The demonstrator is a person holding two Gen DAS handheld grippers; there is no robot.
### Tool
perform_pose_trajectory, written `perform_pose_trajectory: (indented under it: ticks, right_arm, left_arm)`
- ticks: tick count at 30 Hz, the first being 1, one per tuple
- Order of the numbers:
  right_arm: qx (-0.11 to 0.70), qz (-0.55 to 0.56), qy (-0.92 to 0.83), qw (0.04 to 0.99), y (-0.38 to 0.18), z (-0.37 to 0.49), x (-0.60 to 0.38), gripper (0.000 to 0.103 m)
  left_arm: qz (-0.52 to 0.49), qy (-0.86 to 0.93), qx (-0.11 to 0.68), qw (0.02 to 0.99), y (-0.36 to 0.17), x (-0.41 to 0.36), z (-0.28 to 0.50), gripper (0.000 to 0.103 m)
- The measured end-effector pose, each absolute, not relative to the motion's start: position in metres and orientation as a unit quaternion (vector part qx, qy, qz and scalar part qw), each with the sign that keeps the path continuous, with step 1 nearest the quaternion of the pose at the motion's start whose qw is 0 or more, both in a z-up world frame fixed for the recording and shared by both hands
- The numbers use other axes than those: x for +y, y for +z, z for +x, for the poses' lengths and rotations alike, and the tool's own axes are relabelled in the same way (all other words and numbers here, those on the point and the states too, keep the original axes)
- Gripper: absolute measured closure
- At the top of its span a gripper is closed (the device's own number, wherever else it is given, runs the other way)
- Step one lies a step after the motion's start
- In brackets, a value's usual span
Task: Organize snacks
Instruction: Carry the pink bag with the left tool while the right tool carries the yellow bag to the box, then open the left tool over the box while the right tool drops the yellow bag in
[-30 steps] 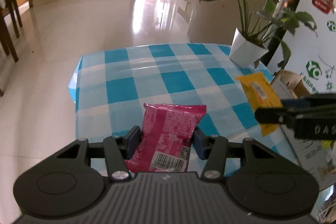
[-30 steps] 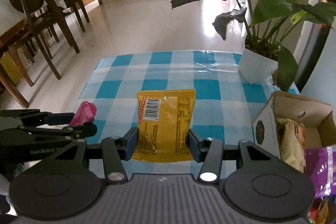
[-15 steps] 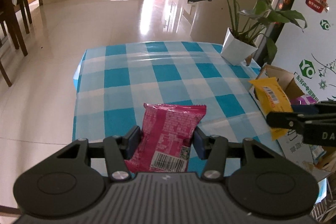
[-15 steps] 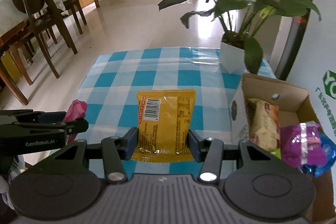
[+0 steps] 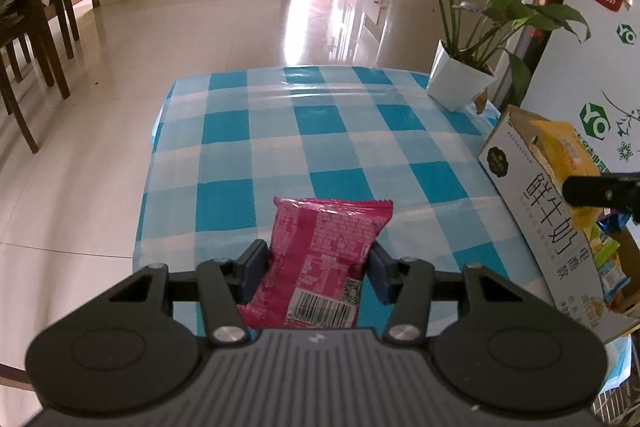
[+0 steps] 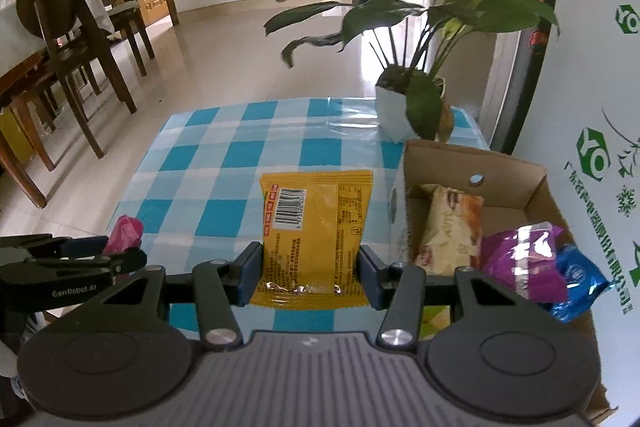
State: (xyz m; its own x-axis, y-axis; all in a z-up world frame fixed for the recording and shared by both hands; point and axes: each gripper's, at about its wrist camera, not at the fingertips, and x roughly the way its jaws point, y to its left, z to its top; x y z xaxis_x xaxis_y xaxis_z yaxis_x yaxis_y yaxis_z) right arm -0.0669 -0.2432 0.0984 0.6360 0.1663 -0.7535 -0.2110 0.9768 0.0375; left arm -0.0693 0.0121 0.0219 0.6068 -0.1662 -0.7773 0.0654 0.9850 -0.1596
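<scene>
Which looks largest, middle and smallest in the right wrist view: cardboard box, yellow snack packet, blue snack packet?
1. cardboard box: takes up the most picture.
2. yellow snack packet: held close to the camera, so its true size against the others is unsure.
3. blue snack packet: smallest, partly hidden in the box.

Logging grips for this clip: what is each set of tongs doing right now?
Left tongs: closed on the pink snack packet.
Right tongs: closed on the yellow snack packet.

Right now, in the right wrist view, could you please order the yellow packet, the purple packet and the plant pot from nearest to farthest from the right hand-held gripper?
1. Yellow packet, gripped in the right hand-held gripper.
2. Purple packet, right, inside the cardboard box.
3. Plant pot, at the table's far right corner.
</scene>
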Motion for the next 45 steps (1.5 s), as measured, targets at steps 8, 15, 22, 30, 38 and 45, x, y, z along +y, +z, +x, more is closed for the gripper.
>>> perform_pose_trajectory:
  ticks: [8, 15, 22, 30, 38, 45]
  right_arm:
    - [0.391, 0.002, 0.078, 0.917, 0.114, -0.067, -0.279, 0.047]
    - [0.365, 0.036, 0.034, 0.930, 0.129, -0.072, -0.322, 0.047]
    - [0.351, 0.067, -0.008, 0.934, 0.138, -0.079, -0.360, 0.047]
    - [0.356, 0.080, -0.033, 0.931, 0.136, -0.083, -0.376, 0.046]
    - [0.343, 0.089, -0.044, 0.934, 0.139, -0.086, -0.381, 0.022]
    - [0.346, 0.083, -0.048, 0.933, 0.139, -0.084, -0.374, 0.015]
  left_arm:
    - [-0.068, -0.081, 0.428, 0.897, 0.027, -0.010, -0.070, 0.051]
    - [-0.085, -0.136, 0.400, 0.902, 0.054, -0.059, -0.066, 0.051]
    - [-0.101, -0.206, 0.392, 0.891, 0.072, -0.121, -0.061, 0.051]
    - [-0.102, -0.259, 0.403, 0.872, 0.068, -0.186, -0.062, 0.050]
    - [-0.091, -0.260, 0.409, 0.870, 0.075, -0.207, -0.070, 0.020]
    - [-0.052, -0.233, 0.424, 0.874, 0.080, -0.199, -0.068, 0.016]
